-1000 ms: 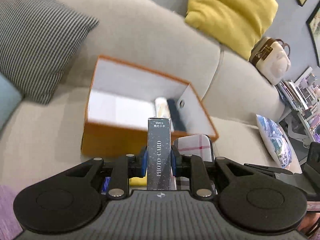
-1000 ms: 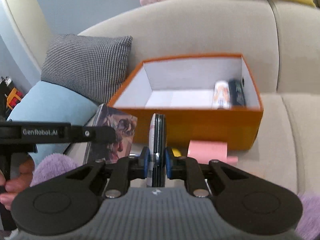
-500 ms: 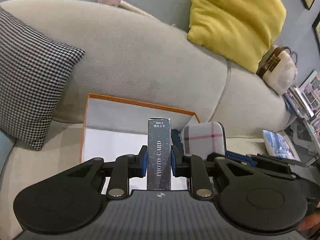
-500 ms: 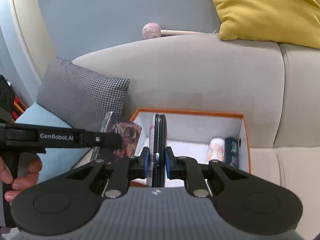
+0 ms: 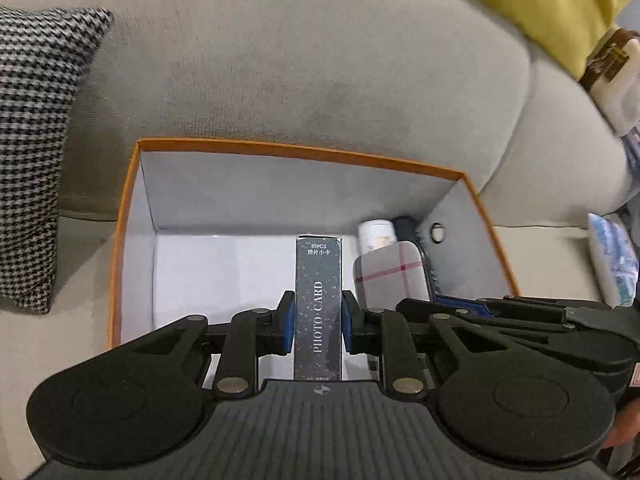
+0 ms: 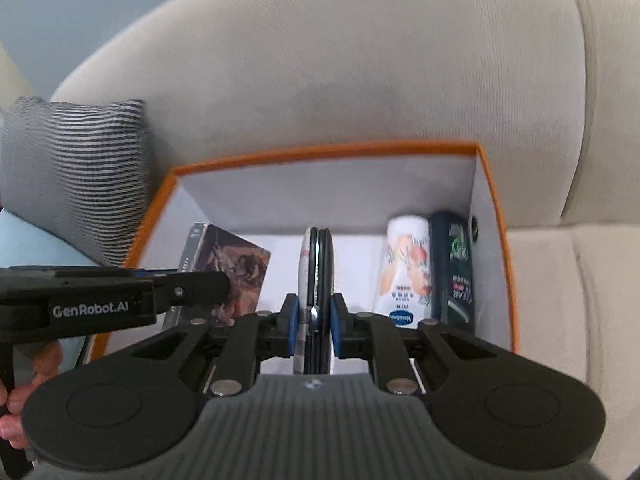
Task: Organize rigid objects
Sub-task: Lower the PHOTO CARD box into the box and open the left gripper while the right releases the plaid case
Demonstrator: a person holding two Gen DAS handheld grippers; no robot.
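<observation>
Both tools hovered over the orange box (image 5: pixel 472 184) interior, left tool (image 5: pixel 318 322) clamped on upright photo card box (image 5: pixel 318 300), right tool (image 6: pixel 314 322) clamped on plaid tin (image 5: pixel 390 276) edge-up, open floor directly below left tool

I see a beige sofa (image 5: pixel 320 60) filling both views, its backrest rising behind the seat. A houndstooth cushion (image 5: pixel 36 152) leans at its left end, a yellow cushion (image 5: pixel 560 4) sits on the backrest to the right, and a blue-grey wall (image 6: pixel 80 8) shows behind.
</observation>
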